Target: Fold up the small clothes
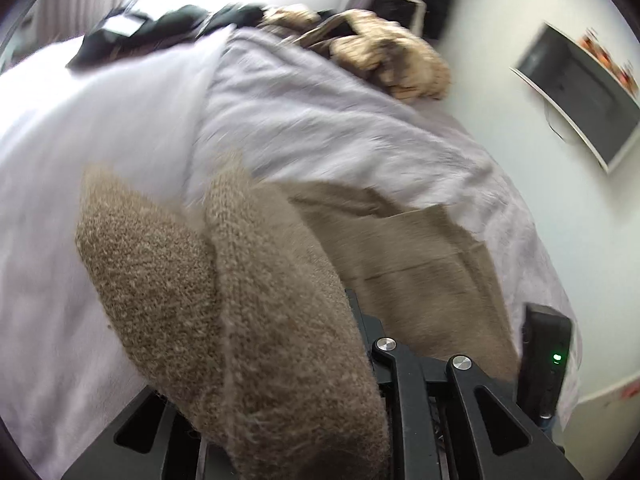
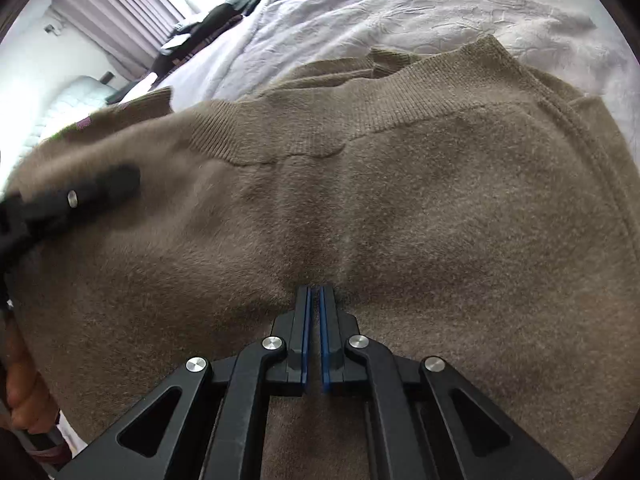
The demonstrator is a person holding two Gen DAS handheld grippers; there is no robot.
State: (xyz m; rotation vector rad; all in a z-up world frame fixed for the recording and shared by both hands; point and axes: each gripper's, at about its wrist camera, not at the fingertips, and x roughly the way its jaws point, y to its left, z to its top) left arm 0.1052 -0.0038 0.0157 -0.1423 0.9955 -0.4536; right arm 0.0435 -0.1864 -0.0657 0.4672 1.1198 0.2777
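A brown knit sweater [image 2: 400, 200] lies spread on the lilac bed cover [image 2: 400, 12]. My right gripper [image 2: 315, 289] is shut, its blue pads pinching a small pucker of the sweater's body. In the left wrist view a thick fold of the same sweater [image 1: 248, 300] hangs over my left gripper [image 1: 320, 300] and hides its fingertips; the jaws are closed on that fold and hold it above the bed. The left gripper [image 2: 100, 188] also shows blurred at the left of the right wrist view, at the sweater's left side.
A heap of beige and dark clothes [image 1: 392, 60] and black garments [image 1: 160, 24] lie at the bed's far end. A dark framed panel [image 1: 580, 92] hangs on the white wall to the right. Curtains [image 2: 120, 12] hang at the back left. A person's hand [image 2: 24, 392] is at the lower left.
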